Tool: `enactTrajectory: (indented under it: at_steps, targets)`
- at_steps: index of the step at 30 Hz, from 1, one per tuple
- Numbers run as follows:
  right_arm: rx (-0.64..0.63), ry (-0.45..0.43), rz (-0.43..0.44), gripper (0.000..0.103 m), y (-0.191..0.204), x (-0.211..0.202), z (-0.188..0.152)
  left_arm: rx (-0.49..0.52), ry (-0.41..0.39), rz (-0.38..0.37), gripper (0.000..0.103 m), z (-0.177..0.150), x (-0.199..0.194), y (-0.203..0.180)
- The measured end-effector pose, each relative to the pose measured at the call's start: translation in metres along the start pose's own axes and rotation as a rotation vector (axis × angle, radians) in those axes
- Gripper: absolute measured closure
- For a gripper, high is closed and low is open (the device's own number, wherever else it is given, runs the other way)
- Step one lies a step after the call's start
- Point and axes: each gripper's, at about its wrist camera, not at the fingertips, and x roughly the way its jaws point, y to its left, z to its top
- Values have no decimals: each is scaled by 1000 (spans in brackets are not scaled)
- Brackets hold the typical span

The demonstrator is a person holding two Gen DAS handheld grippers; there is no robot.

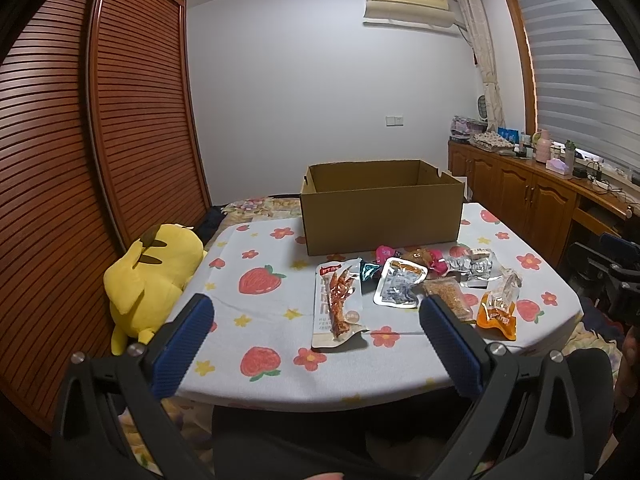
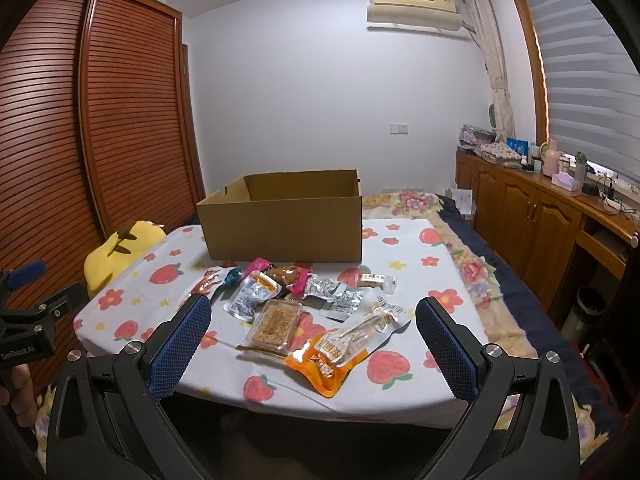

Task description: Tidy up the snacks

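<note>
So far I judge nothing is packed: ahead of both tools the cardboard box (image 2: 280, 216) stands open, its visible inside bare, and the snacks (image 2: 304, 304) lie loose on the tablecloth (image 2: 432, 344) between it and me. My left gripper (image 1: 316, 316) and right gripper (image 2: 312, 316) both gape wide, released, touching nothing, with the orange packet (image 2: 336, 354) nearest the right.

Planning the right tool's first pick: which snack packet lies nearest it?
The orange packet, lying at the cloth's near edge between the open fingers; the other packets sit farther back toward the box.
</note>
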Motion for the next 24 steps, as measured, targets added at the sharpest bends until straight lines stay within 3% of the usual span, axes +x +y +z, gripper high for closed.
enactTrajectory:
  at_steps: [13,24]
  targets:
    - [-1,2,-1,0,2,1,0,-1,4,-4,0,-3,0,-2]
    - [2,38,-4,0,-4,11,-7,9,63,-34,0,-12,23,-1]
